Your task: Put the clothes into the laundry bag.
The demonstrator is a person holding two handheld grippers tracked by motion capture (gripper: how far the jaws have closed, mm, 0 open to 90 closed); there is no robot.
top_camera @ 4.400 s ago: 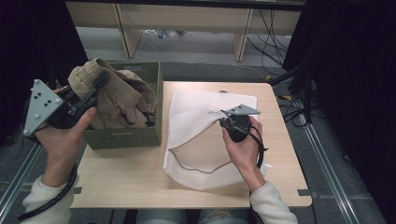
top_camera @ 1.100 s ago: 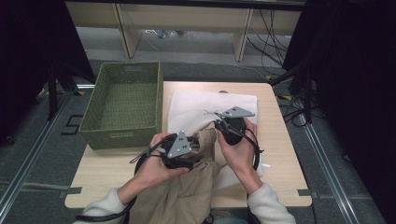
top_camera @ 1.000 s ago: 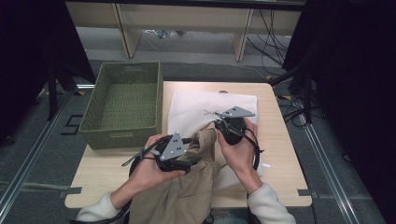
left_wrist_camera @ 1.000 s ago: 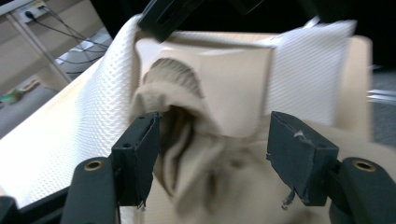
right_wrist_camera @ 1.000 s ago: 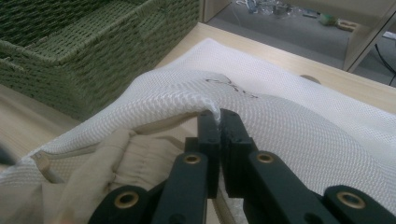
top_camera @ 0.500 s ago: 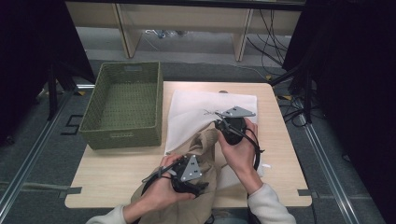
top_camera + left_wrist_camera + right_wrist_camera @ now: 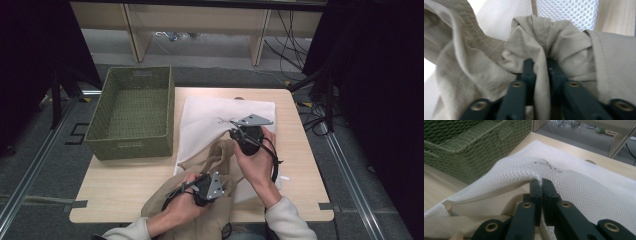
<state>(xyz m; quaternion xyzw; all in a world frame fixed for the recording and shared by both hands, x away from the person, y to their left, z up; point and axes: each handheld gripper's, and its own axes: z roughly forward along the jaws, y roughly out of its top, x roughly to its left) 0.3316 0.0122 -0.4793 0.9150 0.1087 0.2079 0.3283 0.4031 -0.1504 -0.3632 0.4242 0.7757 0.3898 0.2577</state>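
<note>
A beige garment [image 7: 218, 153] lies bunched at the near edge of the table, its upper end at the mouth of a white mesh bag [image 7: 215, 112]. My left gripper [image 7: 212, 189] sits low on the garment near the front edge. In the left gripper view its jaws [image 7: 540, 65] have just been closing and pinch a fold of the beige cloth [image 7: 564, 47]. My right gripper [image 7: 234, 132] holds up the bag's upper edge. In the right gripper view it [image 7: 540, 183] is shut on the mesh hem [image 7: 524, 173], which keeps the mouth lifted.
A green wicker basket [image 7: 131, 149] stands at the table's left, with nothing inside it. Bare wooden tabletop [image 7: 120, 185] lies in front of it. Shelf legs and cables stand on the floor beyond the far edge.
My left gripper has dropped towards the table's front edge along the garment, and its jaws have closed on a fold of the cloth. The right gripper has stayed still.
</note>
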